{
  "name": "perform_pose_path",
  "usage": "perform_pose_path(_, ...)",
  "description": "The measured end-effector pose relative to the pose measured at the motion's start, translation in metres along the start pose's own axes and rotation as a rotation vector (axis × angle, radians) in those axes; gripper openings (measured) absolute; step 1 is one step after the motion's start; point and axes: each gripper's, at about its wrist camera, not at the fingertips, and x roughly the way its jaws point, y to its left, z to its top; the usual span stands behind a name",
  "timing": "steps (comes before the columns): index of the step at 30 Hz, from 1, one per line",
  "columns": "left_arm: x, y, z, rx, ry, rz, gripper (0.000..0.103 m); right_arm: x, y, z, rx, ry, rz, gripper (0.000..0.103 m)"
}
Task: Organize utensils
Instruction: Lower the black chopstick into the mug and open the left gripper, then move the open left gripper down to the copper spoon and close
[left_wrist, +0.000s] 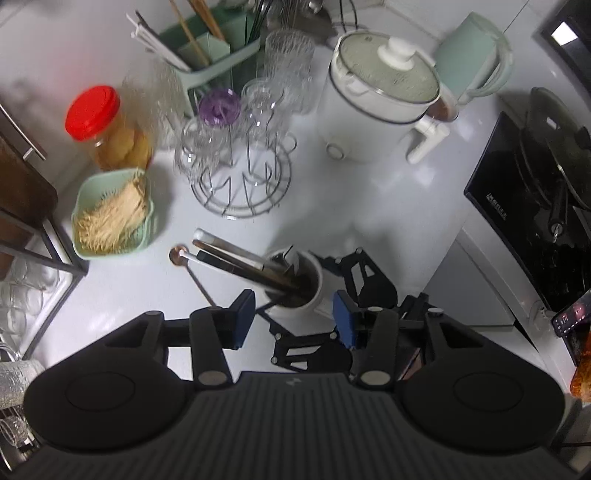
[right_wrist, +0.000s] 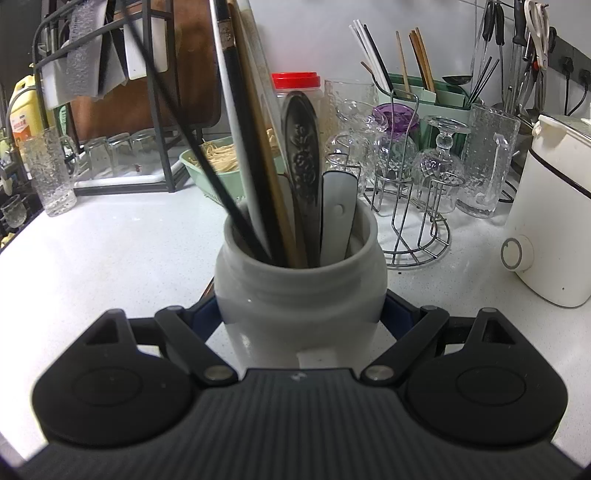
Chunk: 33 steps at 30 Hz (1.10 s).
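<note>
A white ceramic jar (right_wrist: 299, 295) stands on the white counter and holds several utensils: chopsticks (right_wrist: 240, 147), a patterned metal spoon handle (right_wrist: 301, 158) and a white handle (right_wrist: 338, 218). My right gripper (right_wrist: 299, 314) is shut on the jar, one blue pad at each side. In the left wrist view the same jar (left_wrist: 295, 284) shows from above, with the utensils (left_wrist: 236, 258) leaning out to the left. My left gripper (left_wrist: 293, 321) is open and empty, hovering just above the jar. The right gripper's black linkage (left_wrist: 354, 273) shows beside the jar.
A wire rack of upturned glasses (left_wrist: 240, 162), a red-lidded jar (left_wrist: 92, 114), a green basket of toothpicks (left_wrist: 110, 214), a green chopstick caddy (left_wrist: 207, 55), a white cooker (left_wrist: 380, 99) and a black stove (left_wrist: 532, 206) stand around. A dish rack (right_wrist: 147, 110) stands at the left.
</note>
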Motion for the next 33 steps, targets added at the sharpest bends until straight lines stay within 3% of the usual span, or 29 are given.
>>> perform_pose_path(5,-0.021,-0.003,-0.014,-0.004,-0.132,0.007,0.065,0.001,0.000,0.001,0.006,0.004,-0.004,0.091)
perform_pose_path(10,-0.041,0.002,-0.042,-0.056,-0.280,0.052,0.080,0.002,0.002,0.002,0.012,0.012,-0.015,0.091)
perform_pose_path(16,-0.056,0.019,-0.086,-0.125,-0.420,0.132,0.091,0.003,0.005,0.005,0.026,0.028,-0.033,0.091)
perform_pose_path(28,-0.026,0.073,-0.160,-0.342,-0.503,0.261,0.097,0.004,0.007,0.007,0.068,0.054,-0.070,0.091)
perform_pose_path(33,-0.003,0.099,-0.186,-0.418,-0.538,0.250,0.097,0.002,0.010,0.006,0.098,0.049,-0.103,0.091)
